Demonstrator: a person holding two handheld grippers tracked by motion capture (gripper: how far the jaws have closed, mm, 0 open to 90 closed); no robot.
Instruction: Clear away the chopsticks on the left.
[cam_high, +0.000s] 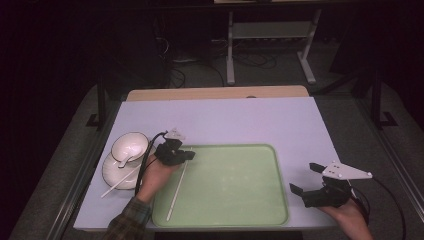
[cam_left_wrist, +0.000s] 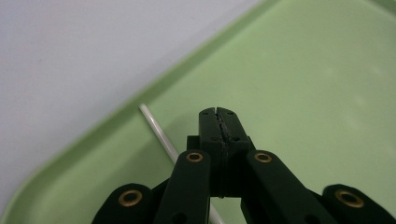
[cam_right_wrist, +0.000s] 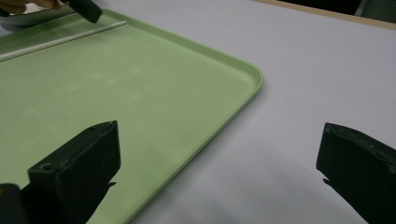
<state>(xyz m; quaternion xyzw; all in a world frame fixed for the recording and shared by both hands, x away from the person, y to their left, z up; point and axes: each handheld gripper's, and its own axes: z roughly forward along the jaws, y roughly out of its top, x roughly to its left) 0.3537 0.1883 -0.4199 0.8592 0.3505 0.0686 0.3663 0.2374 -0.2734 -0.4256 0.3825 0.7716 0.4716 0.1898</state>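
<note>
**Matt plastic, glossy china**

Smooth pale green tray (cam_high: 235, 210), plastic by the look, with a soft low sheen and faint dull smudges. White chopstick (cam_high: 178, 190) on it, smooth and slightly glossy. Matt lavender table (cam_high: 250, 120), even and unmarked, edged at the far side with a pale wood strip (cam_high: 215, 93). Glossy white bowl (cam_high: 129, 145) and plate (cam_high: 111, 172), ceramic-looking. Matt black plastic left gripper (cam_left_wrist: 218, 111), brass-coloured rivets in the links, fine ridged faces where the fingers (cam_left_wrist: 208, 122) meet. Same matt black on the right gripper (cam_right_wrist: 217, 154), with a flat grey plate (cam_high: 346, 171) on top. Checked woven cloth sleeve (cam_high: 127, 220).
</note>
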